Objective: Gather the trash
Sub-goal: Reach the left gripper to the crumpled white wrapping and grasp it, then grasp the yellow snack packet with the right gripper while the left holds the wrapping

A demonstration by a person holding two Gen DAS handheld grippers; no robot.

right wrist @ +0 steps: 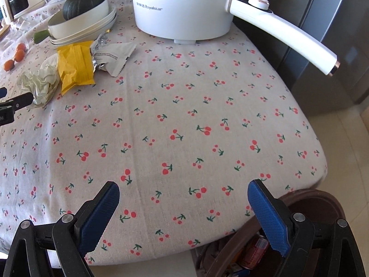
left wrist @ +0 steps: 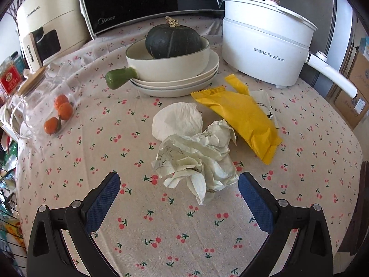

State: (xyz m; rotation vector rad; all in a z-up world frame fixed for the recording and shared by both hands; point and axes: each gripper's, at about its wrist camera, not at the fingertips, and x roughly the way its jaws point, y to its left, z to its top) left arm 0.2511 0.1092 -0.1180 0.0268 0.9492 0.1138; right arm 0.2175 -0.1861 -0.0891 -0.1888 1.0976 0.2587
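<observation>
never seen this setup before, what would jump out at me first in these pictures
The heap of trash mid-table: crumpled paper right ahead of the open left claw, with a bright yellow wrapper beside it. Behind sit a dark green pumpkin in a cream pan and a big white electric pot. The right claw hangs open over bare cherry-print tablecloth.

Right claw (right wrist: 183, 188) gapes empty above the cherry tablecloth (right wrist: 184, 120).

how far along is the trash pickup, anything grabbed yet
Done: the brown bin by the table edge already holds some items. In hand: nothing; the left gripper is open near the crumpled paper, and the right gripper is open and empty. Left: that paper, the white tissue, yellow wrapper and white wrapper.
</observation>
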